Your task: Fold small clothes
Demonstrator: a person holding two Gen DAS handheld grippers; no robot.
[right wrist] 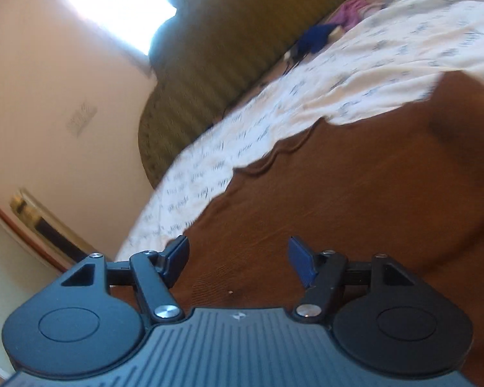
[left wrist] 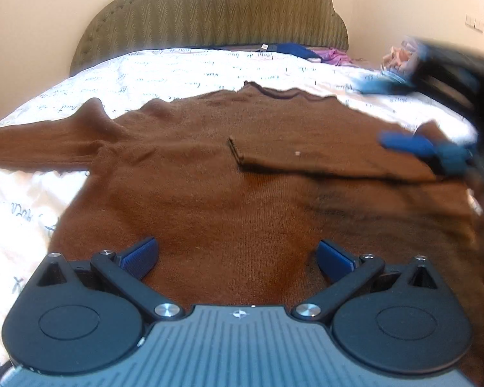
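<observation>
A brown knitted sweater lies flat on the bed. Its left sleeve stretches out to the left. Its right sleeve is folded across the chest, cuff near the middle. My left gripper is open and empty, low over the sweater's lower part. My right gripper is open and empty, tilted, just above the sweater near its edge. It shows blurred at the right in the left wrist view, by the folded sleeve's shoulder end.
The bed has a white sheet with script print and a green padded headboard. Blue and purple clothes lie near the headboard. More items sit at the far right.
</observation>
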